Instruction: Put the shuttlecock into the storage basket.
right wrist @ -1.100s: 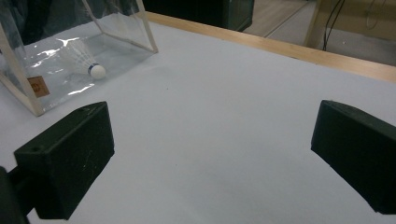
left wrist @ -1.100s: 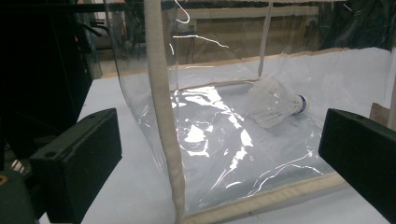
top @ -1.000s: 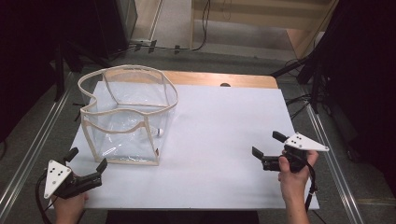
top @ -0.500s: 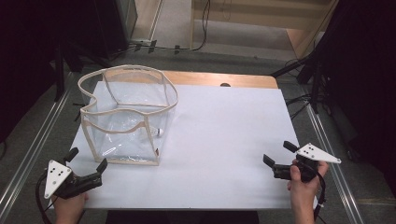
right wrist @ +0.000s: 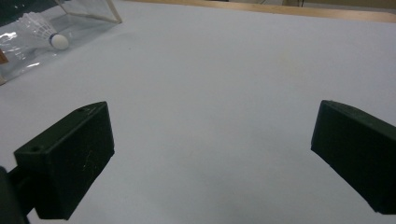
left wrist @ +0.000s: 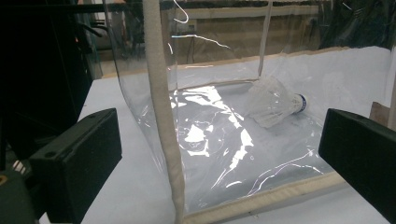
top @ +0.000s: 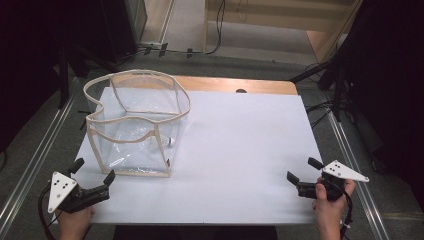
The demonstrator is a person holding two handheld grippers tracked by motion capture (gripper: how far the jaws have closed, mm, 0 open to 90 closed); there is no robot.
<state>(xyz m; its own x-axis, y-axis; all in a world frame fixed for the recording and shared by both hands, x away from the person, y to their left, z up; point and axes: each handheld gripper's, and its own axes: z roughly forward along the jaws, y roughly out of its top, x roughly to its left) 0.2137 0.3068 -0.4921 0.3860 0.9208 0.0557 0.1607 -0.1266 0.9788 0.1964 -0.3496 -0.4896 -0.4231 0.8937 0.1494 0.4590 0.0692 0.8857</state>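
Note:
A clear plastic bag (top: 131,113) with beige trim stands open on the left of the white table (top: 240,150). A white shuttlecock (top: 170,142) lies inside it on the bottom. My left gripper (top: 95,170) is open at the near left corner, just in front of the bag. In the left gripper view its jaws (left wrist: 219,154) stand wide on either side of the bag's corner seam (left wrist: 161,107), with the shuttlecock (left wrist: 275,100) behind the plastic. My right gripper (top: 301,168) is open and empty at the near right corner. In the right gripper view the gripper (right wrist: 215,144) faces bare table, with the shuttlecock (right wrist: 39,29) far off.
A wooden strip (top: 235,85) runs along the table's far edge. Metal rails (top: 350,160) flank both sides. Dark stands and cables (top: 165,49) lie on the floor beyond.
My right gripper has drawn back toward the near right corner of the table. The left gripper and the bag have stayed put.

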